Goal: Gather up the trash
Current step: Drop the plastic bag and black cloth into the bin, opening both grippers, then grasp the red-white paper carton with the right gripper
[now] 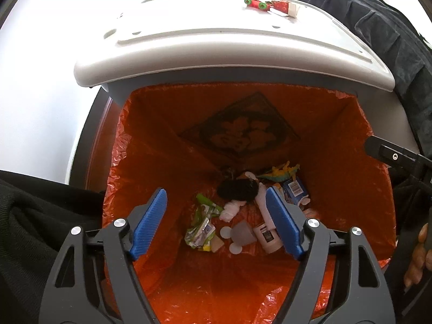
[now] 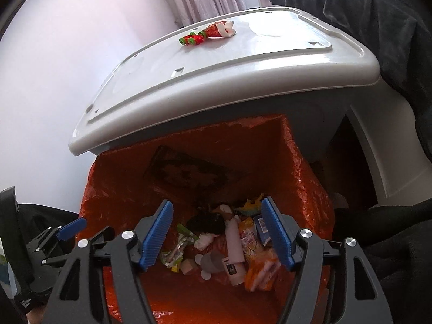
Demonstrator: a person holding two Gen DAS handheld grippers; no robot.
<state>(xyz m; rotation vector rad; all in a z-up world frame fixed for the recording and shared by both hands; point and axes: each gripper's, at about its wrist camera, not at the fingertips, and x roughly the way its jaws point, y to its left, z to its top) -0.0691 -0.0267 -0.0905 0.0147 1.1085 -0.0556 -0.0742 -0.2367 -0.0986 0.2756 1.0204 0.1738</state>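
A grey bin with an orange liner stands open below both grippers. Its bottom holds a green wrapper, a white tissue, a black lump, a white bottle and a blue carton. My left gripper hangs open over this trash with nothing between its pads. My right gripper is open too. Below its fingers an orange and yellow snack bag shows, partly blurred and clear of both pads. I cannot tell whether it rests on the pile.
The bin's grey lid stands raised behind the opening, with a red and green wrapper on it. Dark cloth hangs at the right. A hand shows at the right edge. A white wall lies to the left.
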